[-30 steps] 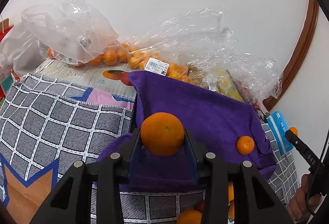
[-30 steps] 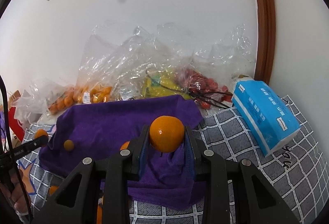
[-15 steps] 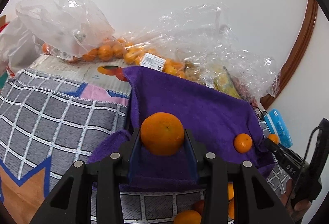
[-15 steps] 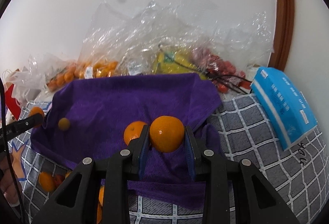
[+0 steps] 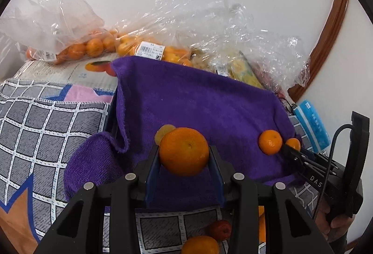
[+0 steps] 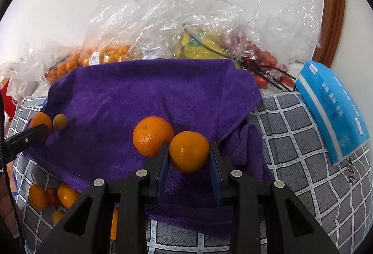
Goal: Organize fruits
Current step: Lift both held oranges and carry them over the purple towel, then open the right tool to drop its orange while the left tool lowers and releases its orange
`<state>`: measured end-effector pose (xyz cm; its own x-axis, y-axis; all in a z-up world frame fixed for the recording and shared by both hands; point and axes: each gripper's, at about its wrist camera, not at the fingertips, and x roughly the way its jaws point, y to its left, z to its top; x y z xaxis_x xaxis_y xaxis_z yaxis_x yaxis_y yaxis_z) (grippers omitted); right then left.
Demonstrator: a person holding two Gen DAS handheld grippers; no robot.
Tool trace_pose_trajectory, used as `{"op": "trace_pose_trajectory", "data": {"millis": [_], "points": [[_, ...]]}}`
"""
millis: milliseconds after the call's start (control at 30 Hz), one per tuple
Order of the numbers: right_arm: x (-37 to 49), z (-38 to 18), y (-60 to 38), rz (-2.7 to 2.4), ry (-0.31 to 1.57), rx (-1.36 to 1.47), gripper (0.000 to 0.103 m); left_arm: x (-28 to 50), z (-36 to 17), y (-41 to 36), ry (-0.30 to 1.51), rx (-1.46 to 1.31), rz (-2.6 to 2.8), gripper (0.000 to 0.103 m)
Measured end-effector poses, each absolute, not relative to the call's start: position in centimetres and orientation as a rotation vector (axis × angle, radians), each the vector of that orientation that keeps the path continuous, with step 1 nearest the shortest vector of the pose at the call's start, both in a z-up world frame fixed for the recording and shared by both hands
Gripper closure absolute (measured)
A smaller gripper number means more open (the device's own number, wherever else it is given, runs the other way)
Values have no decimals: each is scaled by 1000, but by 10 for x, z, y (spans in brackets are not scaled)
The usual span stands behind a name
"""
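My left gripper is shut on an orange just above the near left part of a purple towel. A small yellowish fruit lies on the towel right behind it. My right gripper is shut on another orange over the towel's near right part. A loose orange lies on the towel touching the left finger. The right gripper also shows in the left wrist view, beside that loose orange.
Clear plastic bags of oranges, yellow fruit and red fruit line the wall behind the towel. A blue tissue pack lies at right. Loose oranges and a red fruit lie on the checked cloth in front.
Both grippers have moved forward and down over the towel with their oranges. The right gripper has come up beside the loose orange. The small yellowish fruit has come into the left wrist view.
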<state>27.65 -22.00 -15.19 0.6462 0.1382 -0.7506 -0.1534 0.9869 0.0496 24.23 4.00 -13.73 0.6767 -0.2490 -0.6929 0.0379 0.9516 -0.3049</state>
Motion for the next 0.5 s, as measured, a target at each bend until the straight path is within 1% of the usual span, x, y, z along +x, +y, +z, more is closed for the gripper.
{"op": "trace_pose_trajectory", "data": {"millis": [433, 500], "points": [[279, -155, -219, 168, 867, -21, 70, 245, -141, 40, 833, -254, -154, 65], [278, -154, -219, 167, 866, -24, 68, 244, -141, 40, 835, -257, -157, 64]]}}
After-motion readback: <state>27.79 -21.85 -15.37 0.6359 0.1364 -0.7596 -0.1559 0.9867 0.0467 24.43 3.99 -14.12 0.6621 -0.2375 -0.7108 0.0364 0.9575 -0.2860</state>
